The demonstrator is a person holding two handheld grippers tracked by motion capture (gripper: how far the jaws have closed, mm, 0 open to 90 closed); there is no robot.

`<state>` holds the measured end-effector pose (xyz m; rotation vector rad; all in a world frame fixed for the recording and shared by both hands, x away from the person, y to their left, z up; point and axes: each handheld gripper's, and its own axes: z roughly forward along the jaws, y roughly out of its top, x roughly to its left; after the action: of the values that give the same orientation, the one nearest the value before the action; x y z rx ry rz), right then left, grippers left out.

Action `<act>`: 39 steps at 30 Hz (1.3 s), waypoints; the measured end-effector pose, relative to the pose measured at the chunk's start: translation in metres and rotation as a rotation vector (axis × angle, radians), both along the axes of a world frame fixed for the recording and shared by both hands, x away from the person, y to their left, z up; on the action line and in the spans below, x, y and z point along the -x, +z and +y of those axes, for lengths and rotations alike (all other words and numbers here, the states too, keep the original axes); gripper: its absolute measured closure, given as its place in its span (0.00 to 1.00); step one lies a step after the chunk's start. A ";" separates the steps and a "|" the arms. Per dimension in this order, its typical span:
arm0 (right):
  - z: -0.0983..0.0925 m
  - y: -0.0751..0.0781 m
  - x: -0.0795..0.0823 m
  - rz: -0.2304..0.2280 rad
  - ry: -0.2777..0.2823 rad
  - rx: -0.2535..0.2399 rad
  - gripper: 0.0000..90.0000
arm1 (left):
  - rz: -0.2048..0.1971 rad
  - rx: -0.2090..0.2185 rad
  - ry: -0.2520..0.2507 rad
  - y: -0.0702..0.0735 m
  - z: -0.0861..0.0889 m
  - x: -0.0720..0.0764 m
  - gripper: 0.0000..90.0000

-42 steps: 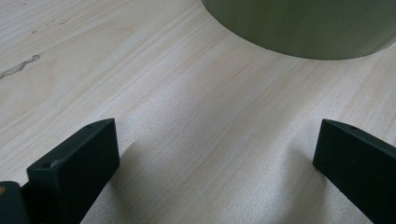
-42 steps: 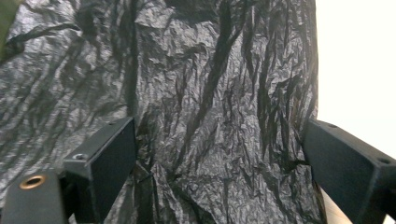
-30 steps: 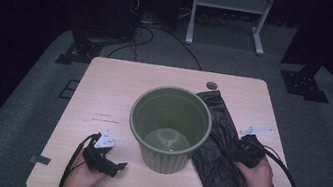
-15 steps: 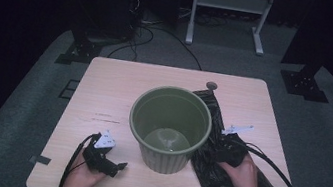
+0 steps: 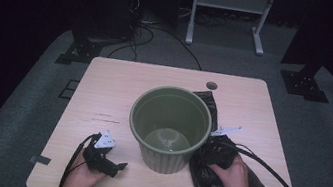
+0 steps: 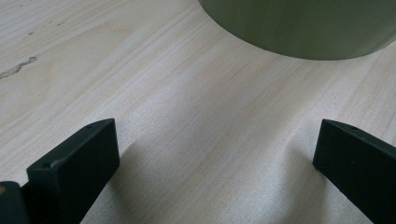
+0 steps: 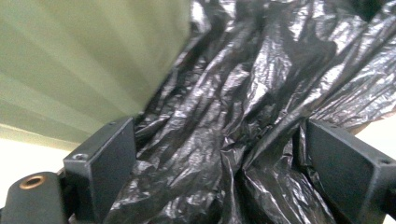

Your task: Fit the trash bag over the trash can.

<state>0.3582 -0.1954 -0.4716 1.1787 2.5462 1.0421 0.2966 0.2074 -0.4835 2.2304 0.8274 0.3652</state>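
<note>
Black bin bag (image 5: 221, 180) now bunches between wide-apart right tongs (image 5: 216, 149), shifted toward bin (image 5: 170, 127); grab seems next; left tongs (image 5: 115, 165) gape idle.

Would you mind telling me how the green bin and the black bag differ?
The green bin stands upright, rigid and ribbed; the black bag lies flat, crumpled and glossy. The bin sits mid-table; the bag lies beside it, under the open right gripper. Both rest on the wooden table.
</note>
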 end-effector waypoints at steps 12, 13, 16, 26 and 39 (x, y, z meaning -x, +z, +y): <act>0.009 -0.007 0.013 -0.103 -0.020 0.060 0.16 | 0.000 0.001 -0.001 0.000 0.000 0.000 0.00; 0.009 -0.007 0.014 -0.120 -0.019 0.075 0.19 | 0.000 0.001 -0.001 0.000 0.000 0.000 0.00; 0.006 -0.003 0.015 -0.117 -0.024 0.078 0.42 | 0.000 0.001 0.000 0.000 0.000 0.000 0.00; 0.000 0.000 0.014 -0.107 0.013 0.067 0.96 | 0.000 0.001 0.000 0.000 0.000 0.000 0.00; -0.021 0.010 0.019 -0.095 0.082 -0.007 0.99 | 0.000 0.000 0.000 0.000 0.000 0.000 0.00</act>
<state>0.3392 -0.2166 -0.4618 1.0087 2.5380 1.0986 0.2964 0.2070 -0.4835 2.2301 0.8273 0.3647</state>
